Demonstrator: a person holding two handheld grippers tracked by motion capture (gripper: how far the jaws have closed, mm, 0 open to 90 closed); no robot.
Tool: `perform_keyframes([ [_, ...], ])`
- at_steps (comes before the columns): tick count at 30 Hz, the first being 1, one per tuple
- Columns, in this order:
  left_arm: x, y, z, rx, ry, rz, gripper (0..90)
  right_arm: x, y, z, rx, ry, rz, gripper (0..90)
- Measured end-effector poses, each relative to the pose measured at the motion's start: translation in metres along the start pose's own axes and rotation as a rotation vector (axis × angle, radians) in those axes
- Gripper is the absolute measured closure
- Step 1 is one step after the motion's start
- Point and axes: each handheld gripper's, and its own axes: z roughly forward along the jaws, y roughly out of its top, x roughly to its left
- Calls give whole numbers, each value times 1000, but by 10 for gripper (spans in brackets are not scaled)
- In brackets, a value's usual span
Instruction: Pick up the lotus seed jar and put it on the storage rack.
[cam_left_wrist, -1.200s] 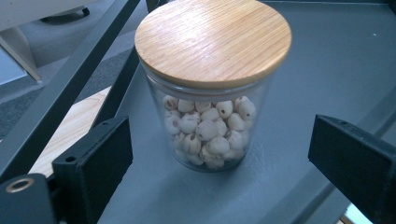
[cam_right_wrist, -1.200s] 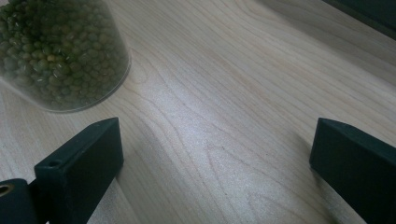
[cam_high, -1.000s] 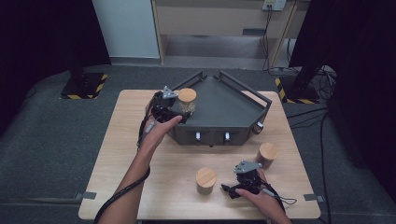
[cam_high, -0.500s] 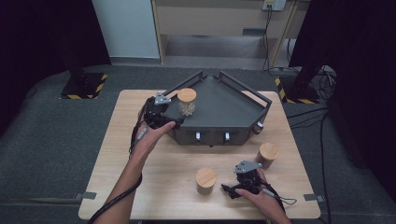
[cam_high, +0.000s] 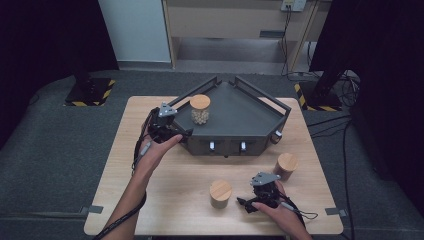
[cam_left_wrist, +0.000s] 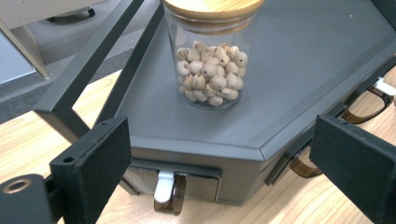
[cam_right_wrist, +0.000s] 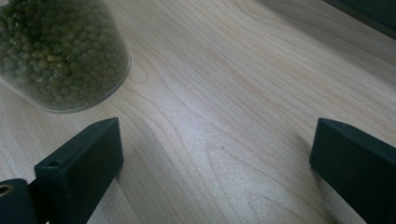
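Dark room, grey floor, wooden counter (cam_high: 165, 190) in the middle. A dark grey angled tray (cam_high: 240, 117) sat at the counter's far side, with clips along its front wall. Jar of pale beads (cam_high: 200, 109), wooden lid on, stood upright on the tray's left part. Left tool (cam_high: 187, 132) was at the tray's front-left corner, jaws wide apart with nothing between them; the left gripper view had that jar (cam_left_wrist: 211, 60) ahead of the jaws and apart from them. Right tool (cam_high: 242, 203) lay low on the counter near its front edge, jaws also spread, bare wood between them. Jar of green beans (cam_high: 220, 193) stood just left of it, not touching; in the right gripper view it (cam_right_wrist: 56, 51) was beyond the left jaw. A third wood-lidded jar (cam_high: 286, 166) stood near the right edge.
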Motion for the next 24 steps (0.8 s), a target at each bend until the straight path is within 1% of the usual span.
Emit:
perform_keyframes([
  [3, 1, -4, -3, -5, -12, -16, 43, 0, 0, 0, 0, 0, 0, 30],
  [5, -1, -6, -7, -4, -7, -8, 42, 0, 0, 0, 0, 0, -1, 30],
  [8, -2, -9, -11, -3, -7, -6, 41, 0, 0, 0, 0, 0, -1, 30],
  [10, -1, -14, -13, -2, -14, -4, 41, 0, 0, 0, 0, 0, -1, 30],
  [14, -1, -22, -17, 5, -6, -2, 41, 0, 0, 0, 0, 0, -1, 30],
  [17, -2, -30, -20, 20, 6, 1, 41, 0, 0, 0, 0, 0, -1, 30],
  [24, 0, -50, -24, 35, 21, -27, 41, 0, 0, 0, 0, 0, 0, 30],
])
